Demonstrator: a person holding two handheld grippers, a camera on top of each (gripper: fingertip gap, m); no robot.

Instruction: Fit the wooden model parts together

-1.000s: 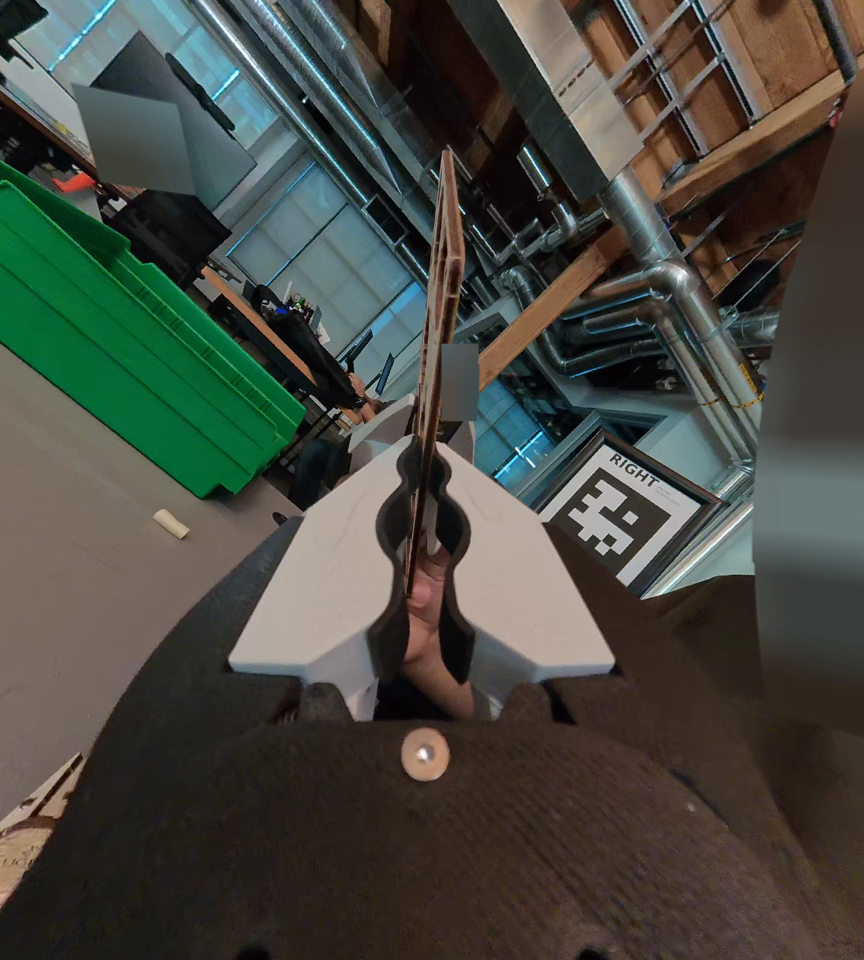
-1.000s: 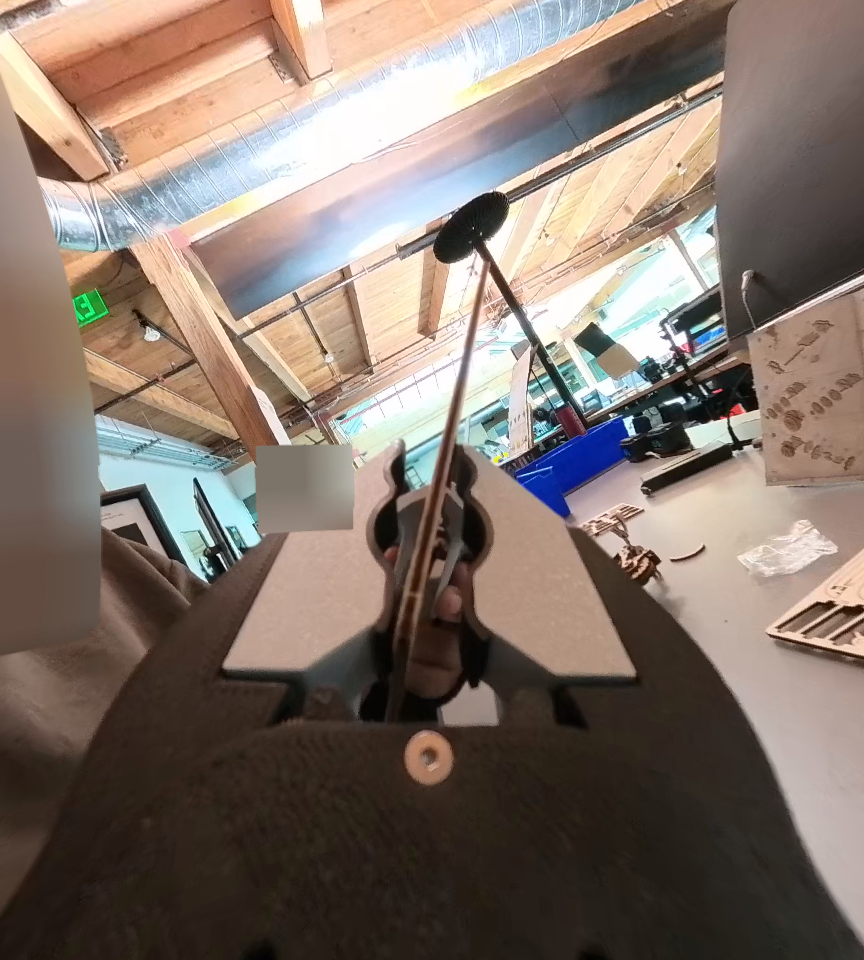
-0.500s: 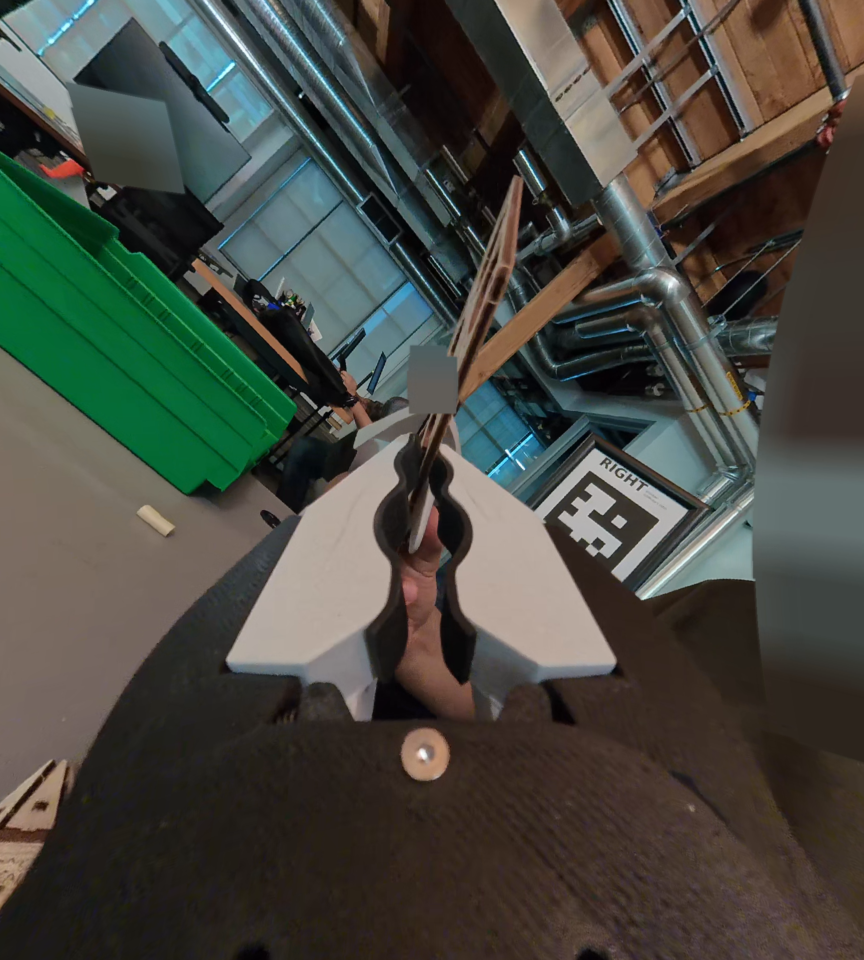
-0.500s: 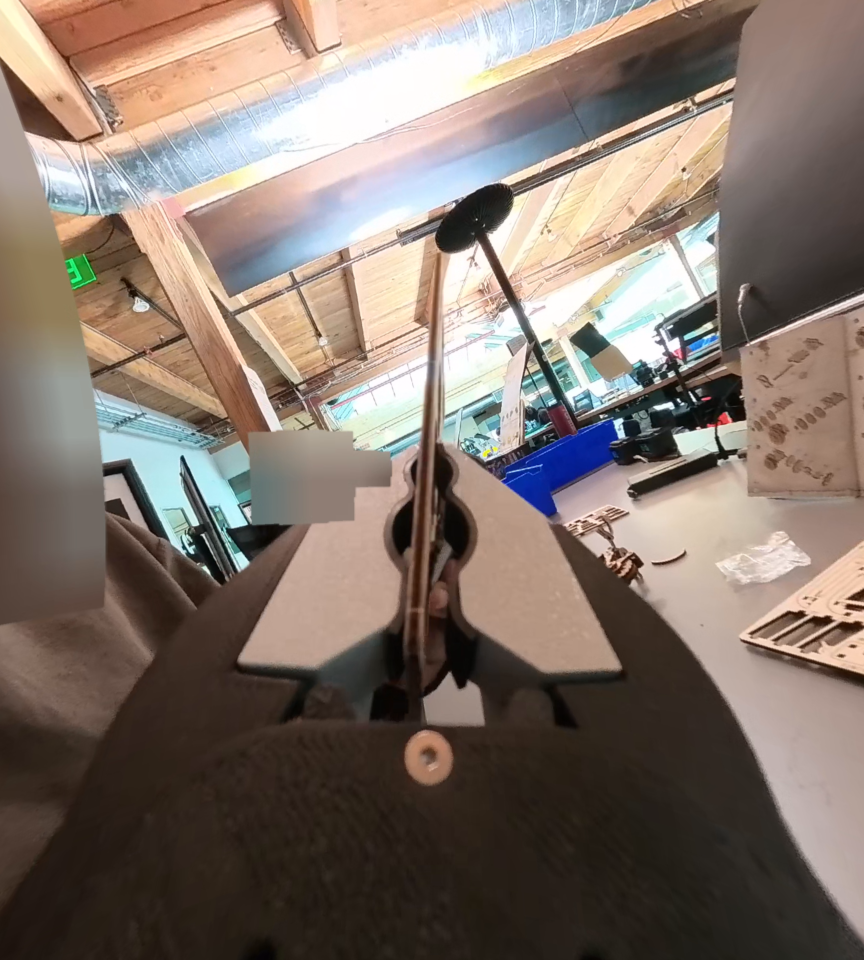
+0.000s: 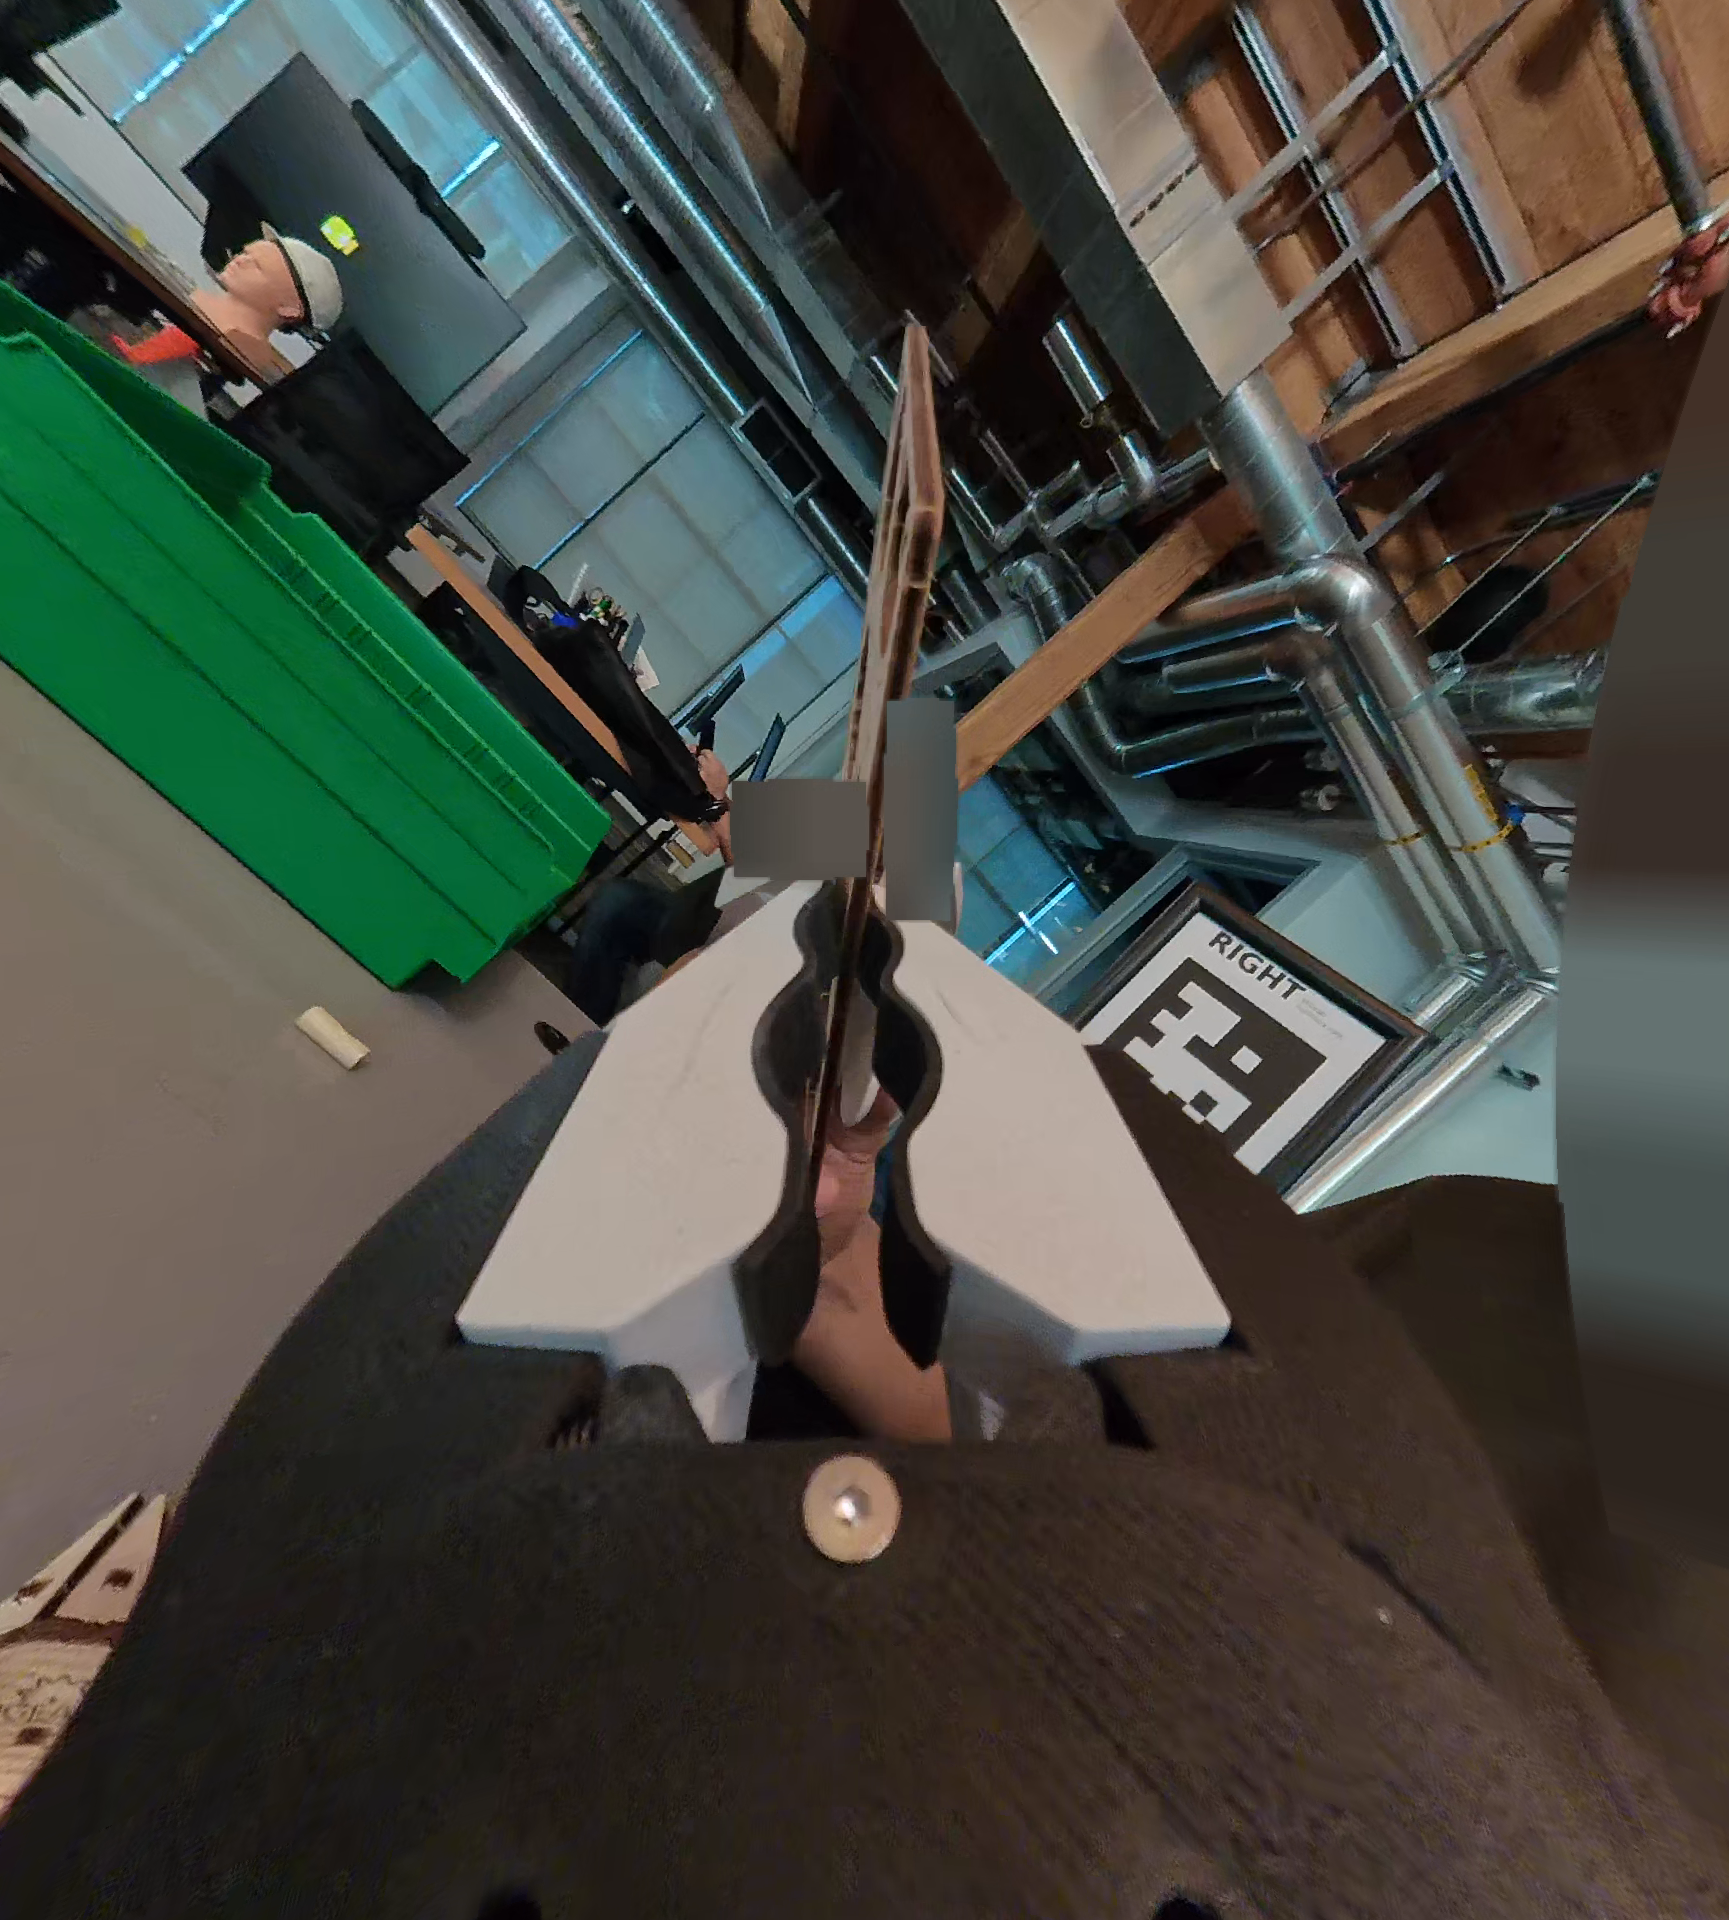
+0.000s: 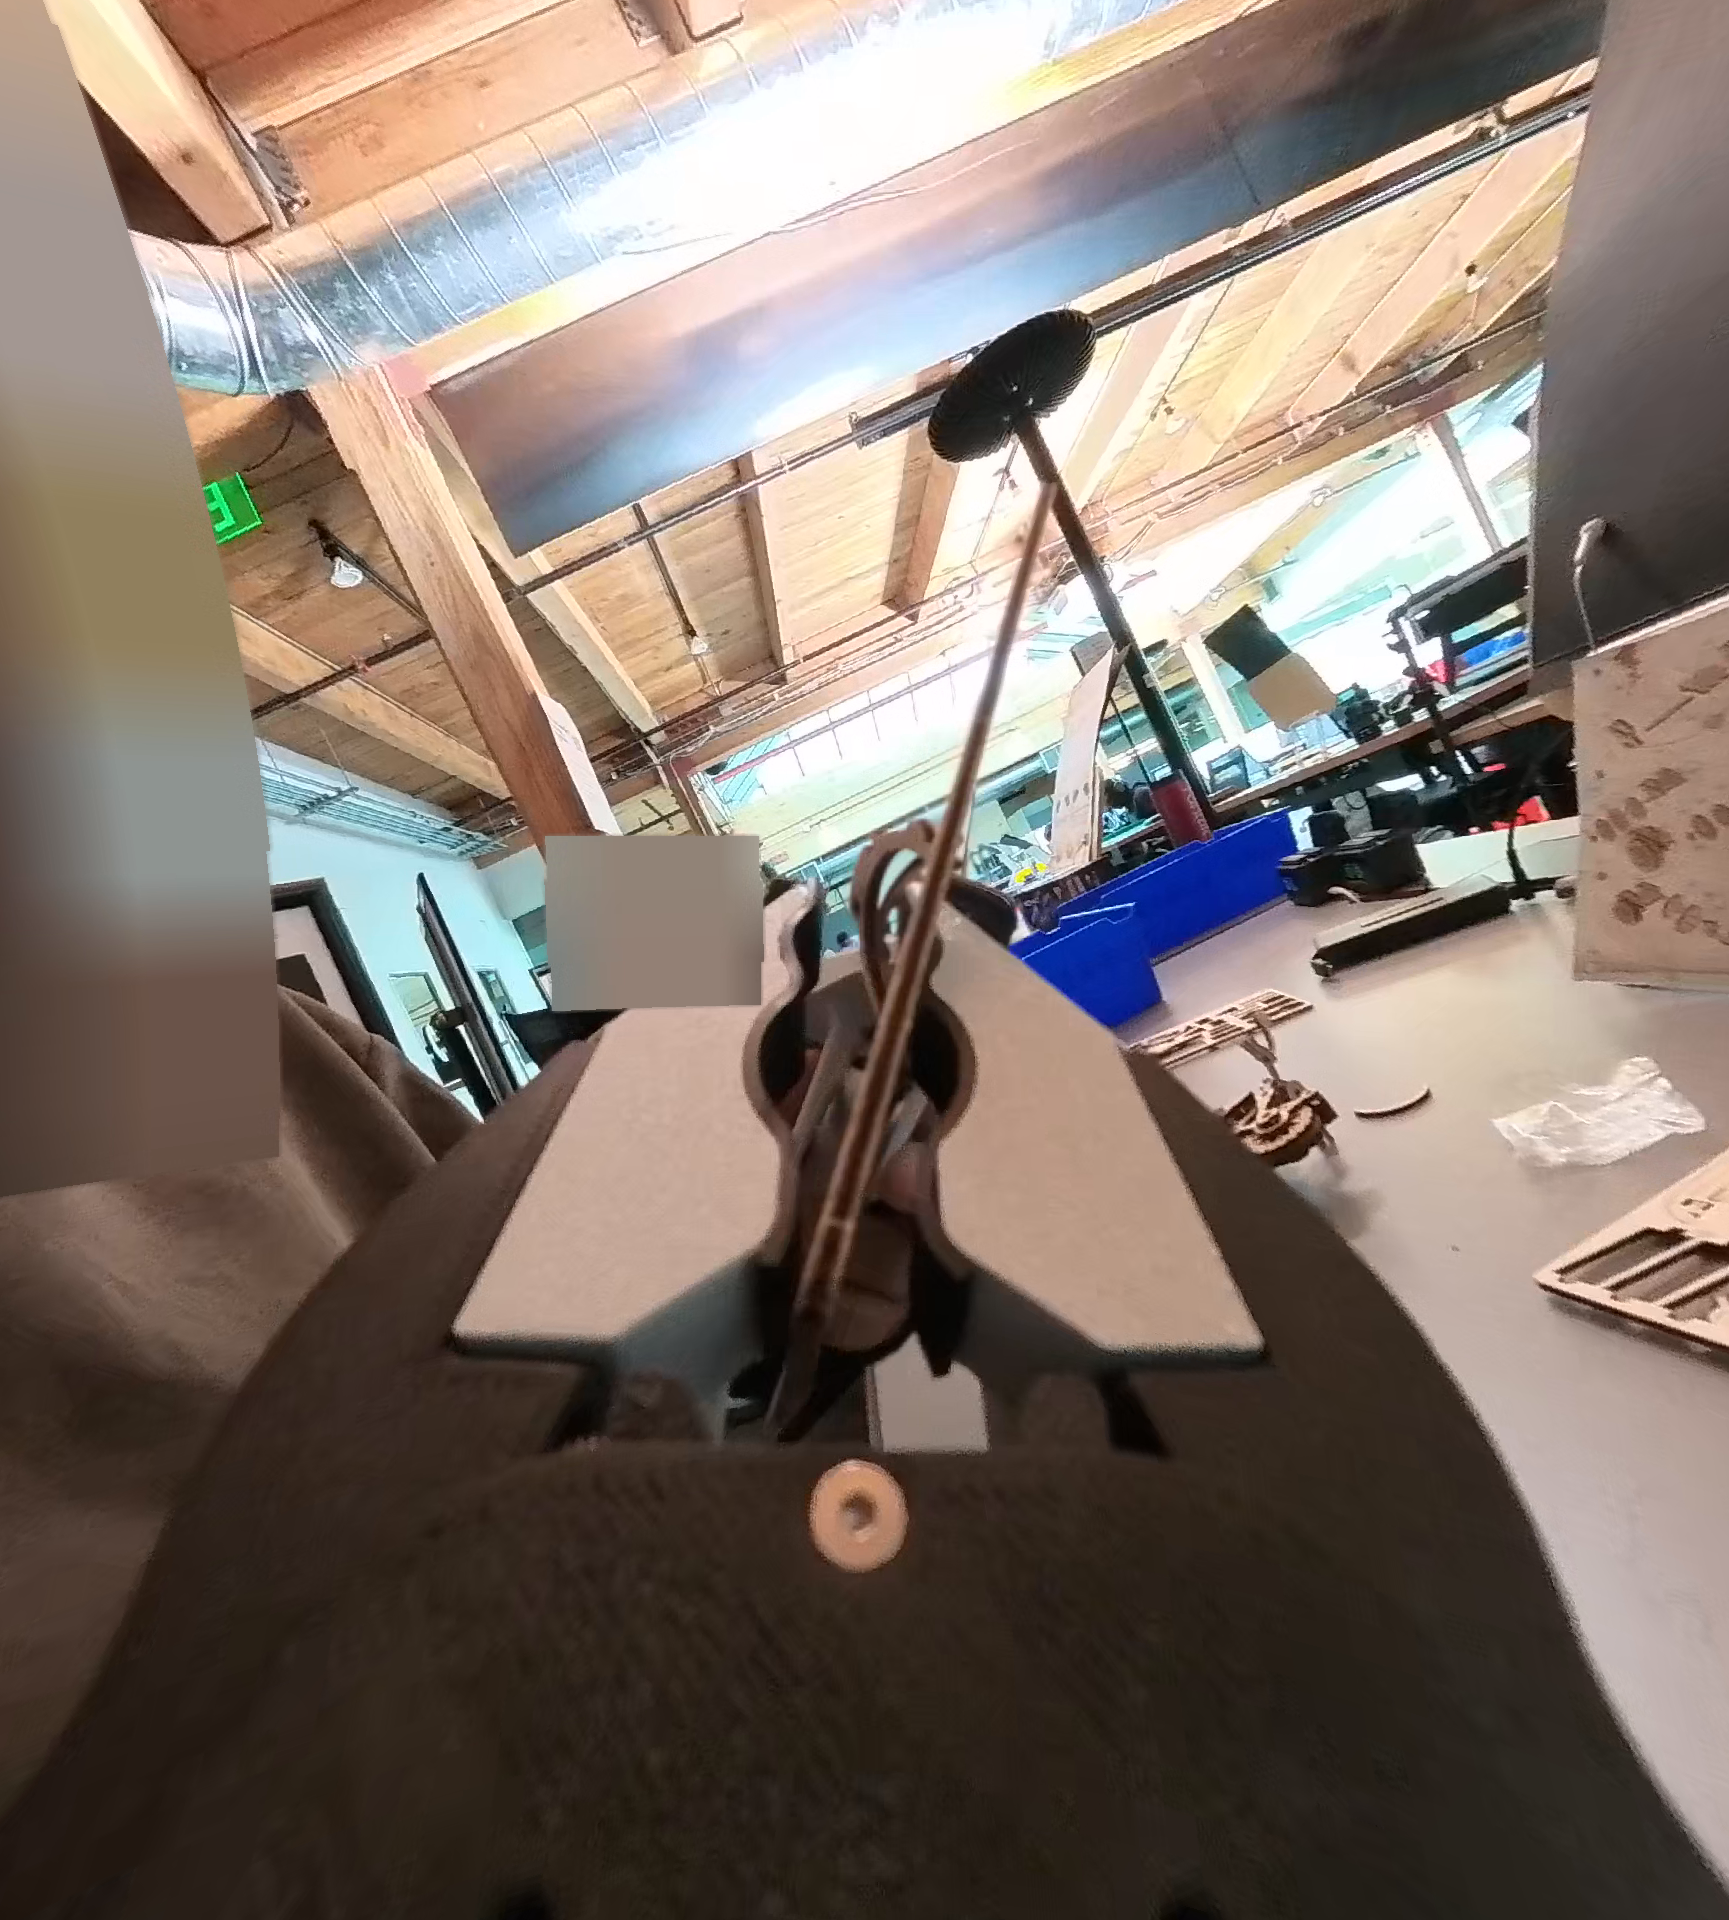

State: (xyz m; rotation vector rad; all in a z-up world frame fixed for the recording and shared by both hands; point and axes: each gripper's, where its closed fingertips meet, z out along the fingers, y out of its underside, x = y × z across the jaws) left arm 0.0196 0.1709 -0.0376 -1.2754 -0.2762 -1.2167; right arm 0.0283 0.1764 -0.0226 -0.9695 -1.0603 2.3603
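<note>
My left gripper [image 5: 847, 1023] pinched a wooden panel [image 5: 899, 582] pointing to twelve o'clock; my right gripper [image 6: 865, 1081] pinched a thin wooden sheet [image 6: 953, 810] toward one o'clock.

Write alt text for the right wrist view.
The right gripper is shut on a thin wooden model part, seen edge-on and pointing up toward the ceiling. On the grey table to the right lie cut-out wooden sheets.
</note>
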